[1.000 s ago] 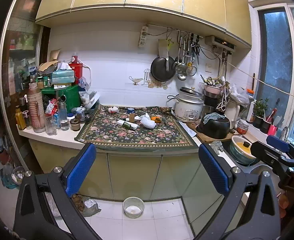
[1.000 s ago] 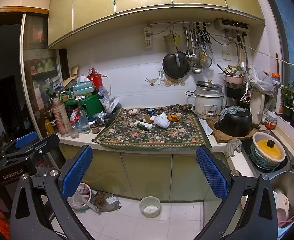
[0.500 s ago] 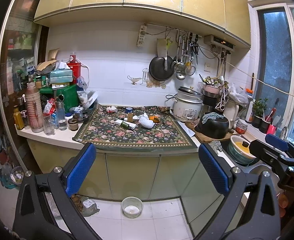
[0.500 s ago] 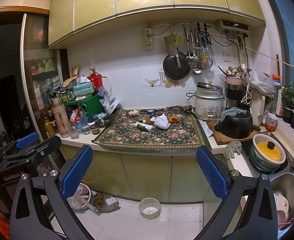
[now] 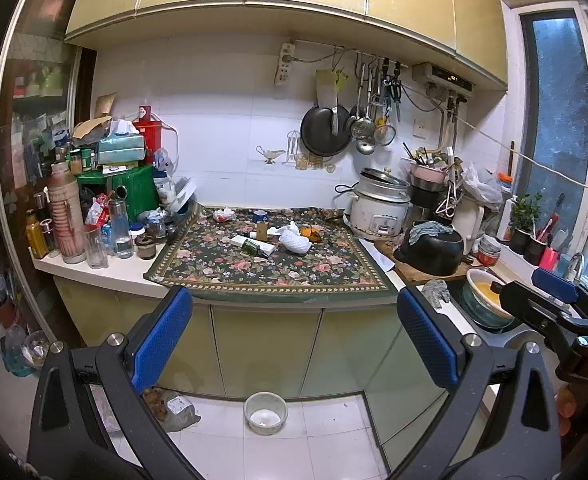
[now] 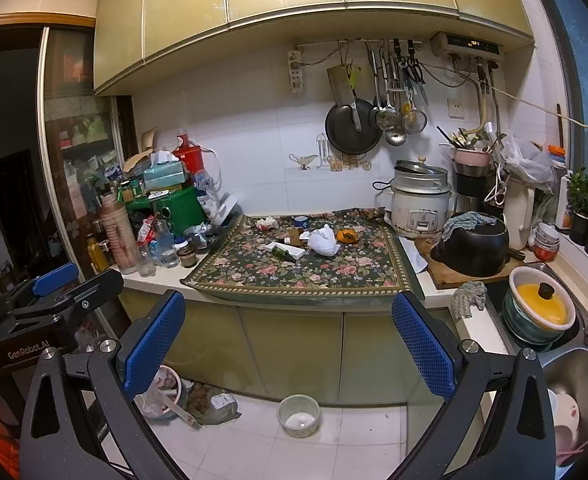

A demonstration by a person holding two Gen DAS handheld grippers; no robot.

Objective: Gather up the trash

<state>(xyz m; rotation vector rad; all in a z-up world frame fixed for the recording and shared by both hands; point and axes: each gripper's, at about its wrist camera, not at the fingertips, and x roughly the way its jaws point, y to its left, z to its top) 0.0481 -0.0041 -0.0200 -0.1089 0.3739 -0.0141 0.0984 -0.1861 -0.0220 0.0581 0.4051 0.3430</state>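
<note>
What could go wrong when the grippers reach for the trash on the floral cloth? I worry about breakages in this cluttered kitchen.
1. The green bottle lies on its side near the white crumpled wrapper; a nudge might roll it off the cloth.
2. Glasses and jars crowd the cloth's left edge, so a wide left gripper approach could topple them.
3. The bowl on the floor could get kicked.

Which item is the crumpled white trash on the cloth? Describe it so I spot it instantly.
Find the floral cloth on the counter. Near its back centre lies a crumpled white wad, just left of an orange peel. It is the largest, brightest white lump there.
</note>
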